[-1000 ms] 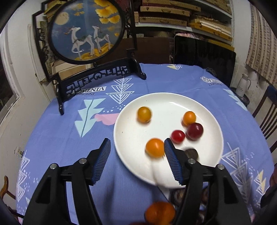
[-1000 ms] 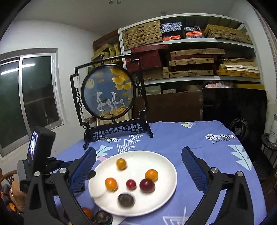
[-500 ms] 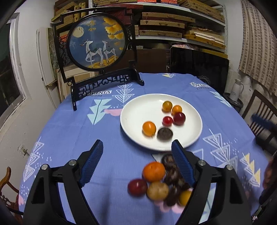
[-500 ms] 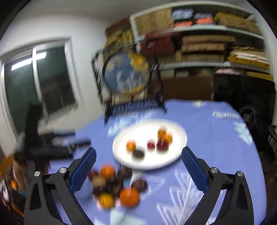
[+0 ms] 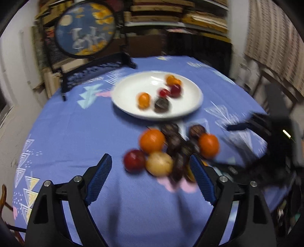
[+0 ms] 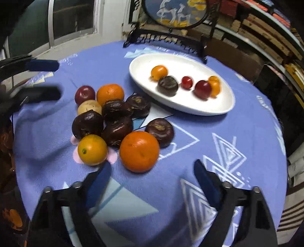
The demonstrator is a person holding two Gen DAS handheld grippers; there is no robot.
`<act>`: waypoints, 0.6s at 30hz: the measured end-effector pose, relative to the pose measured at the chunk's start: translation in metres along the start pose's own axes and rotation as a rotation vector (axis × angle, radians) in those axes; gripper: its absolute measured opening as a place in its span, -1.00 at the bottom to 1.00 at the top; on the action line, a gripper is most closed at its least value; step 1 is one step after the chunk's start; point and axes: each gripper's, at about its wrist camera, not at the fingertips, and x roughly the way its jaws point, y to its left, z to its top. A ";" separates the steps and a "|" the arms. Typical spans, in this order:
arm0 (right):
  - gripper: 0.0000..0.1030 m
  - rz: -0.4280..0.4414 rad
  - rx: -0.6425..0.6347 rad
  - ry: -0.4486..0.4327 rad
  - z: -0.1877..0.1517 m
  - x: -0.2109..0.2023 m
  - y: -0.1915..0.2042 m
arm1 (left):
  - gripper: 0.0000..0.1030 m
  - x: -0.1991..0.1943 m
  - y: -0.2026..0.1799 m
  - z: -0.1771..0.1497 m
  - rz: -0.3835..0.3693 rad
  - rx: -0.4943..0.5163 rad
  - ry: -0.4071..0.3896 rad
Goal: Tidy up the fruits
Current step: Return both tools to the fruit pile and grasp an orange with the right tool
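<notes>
The left wrist view is smeared throughout, so the pile (image 5: 171,150) reads as blobs; its right finger (image 5: 201,182) hides some fruit; the screen (image 6: 175,13) is cut off above.

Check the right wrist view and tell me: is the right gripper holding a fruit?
No: the right gripper is open with nothing between its fingers, and the big orange lies on the tablecloth just ahead.
</notes>
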 end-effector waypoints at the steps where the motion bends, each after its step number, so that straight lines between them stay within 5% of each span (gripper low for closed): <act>1: 0.27 0.015 -0.005 0.025 0.002 0.008 0.001 | 0.58 0.000 -0.006 -0.004 -0.019 0.021 0.014; 3: -0.18 0.073 0.005 0.027 0.004 0.012 0.001 | 0.58 0.001 -0.017 -0.011 -0.043 0.053 0.027; 10: -0.18 0.050 0.043 -0.006 -0.008 -0.005 -0.011 | 0.58 0.010 -0.059 -0.024 -0.123 0.123 0.074; 14: -0.18 0.038 0.073 -0.021 -0.018 -0.017 -0.022 | 0.17 0.026 -0.068 -0.019 -0.091 0.113 0.100; 18: -0.17 0.046 0.095 -0.031 -0.023 -0.020 -0.028 | 0.02 0.037 -0.068 -0.012 -0.038 0.077 0.093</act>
